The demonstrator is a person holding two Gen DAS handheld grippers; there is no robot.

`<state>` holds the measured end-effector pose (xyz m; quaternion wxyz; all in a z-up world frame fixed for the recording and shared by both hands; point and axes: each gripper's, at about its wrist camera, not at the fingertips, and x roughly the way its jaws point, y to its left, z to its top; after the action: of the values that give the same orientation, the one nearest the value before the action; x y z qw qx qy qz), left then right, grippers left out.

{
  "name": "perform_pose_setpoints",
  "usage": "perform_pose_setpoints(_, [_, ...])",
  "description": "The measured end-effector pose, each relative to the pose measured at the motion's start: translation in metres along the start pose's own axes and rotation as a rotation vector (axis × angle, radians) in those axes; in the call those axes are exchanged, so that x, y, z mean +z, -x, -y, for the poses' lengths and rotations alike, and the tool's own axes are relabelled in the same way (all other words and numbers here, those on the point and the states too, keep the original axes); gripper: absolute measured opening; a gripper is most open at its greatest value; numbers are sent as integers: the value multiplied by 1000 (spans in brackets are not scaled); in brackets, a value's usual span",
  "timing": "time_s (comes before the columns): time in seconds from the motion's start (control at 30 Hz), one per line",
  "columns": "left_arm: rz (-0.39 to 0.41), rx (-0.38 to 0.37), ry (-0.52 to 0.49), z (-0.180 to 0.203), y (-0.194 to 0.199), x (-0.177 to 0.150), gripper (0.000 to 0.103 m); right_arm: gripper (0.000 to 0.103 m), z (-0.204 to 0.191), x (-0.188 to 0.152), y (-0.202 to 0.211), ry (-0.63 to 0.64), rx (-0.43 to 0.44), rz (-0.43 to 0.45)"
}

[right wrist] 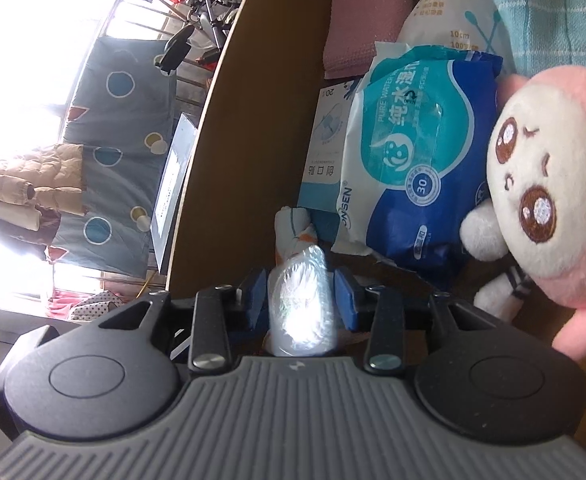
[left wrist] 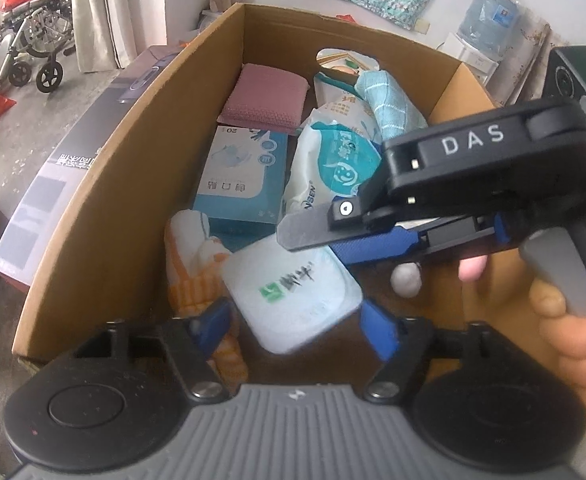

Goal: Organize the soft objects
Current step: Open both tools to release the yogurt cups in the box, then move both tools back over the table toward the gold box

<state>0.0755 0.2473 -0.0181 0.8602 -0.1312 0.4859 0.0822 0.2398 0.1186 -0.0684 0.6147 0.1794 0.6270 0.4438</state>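
"DAS" is printed in white on the black body of the right gripper [left wrist: 473, 168]. On the wet wipes pack [right wrist: 421, 152] "PURE WATER", "30" and "NSEN" can be read. "10cm" is seen on the cotton swab bag [right wrist: 449, 12]. "20" is printed, upside down, on the mask box [left wrist: 241, 176].

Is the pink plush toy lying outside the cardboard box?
No, the pink plush toy lies inside the cardboard box, beside the wet wipes pack.

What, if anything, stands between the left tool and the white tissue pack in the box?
Nothing visible. The pack lies between the open fingers of the left tool, with no other item in the gap. The right tool reaches over its far end.
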Motion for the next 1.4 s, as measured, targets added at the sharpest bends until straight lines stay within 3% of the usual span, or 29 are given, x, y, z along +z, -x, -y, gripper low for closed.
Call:
perform_pose_setpoints(0.07, [17,11,-1,2,6,-2,88,46,-1,-1,5,8,0,9])
perform_pose_setpoints(0.3, [92,35,-15,11,33,-12,89,53,-11,-9,36,57,7,78])
perform_pose_setpoints(0.57, [306,47,-107,48,81,-36,96,64,-14,-53,119,133,150,243])
perform_pose_setpoints(0.67, [387,-8,-155,74,94,-46,99,68,-5,-81,161,147,200,338])
perform_pose_setpoints(0.8, [424,-156,-224,120,99,-54,100,75,19,-128,223,164,207,510])
perform_pose_setpoints(0.9, [429,-244,-300,162,95,-66,101,76,44,-163,265,147,157,654])
perform_pose_setpoints(1.03, [393,-363,-392,219,74,-80,101,77,86,-213,318,77,28,845])
perform_pose_setpoints(1.2, [333,-462,-466,285,36,-97,101,77,135,-267,365,-25,-193,1049])
perform_pose_setpoints(1.4, [291,-497,-575,350,-7,-122,101,72,188,-287,375,-131,-364,1095])
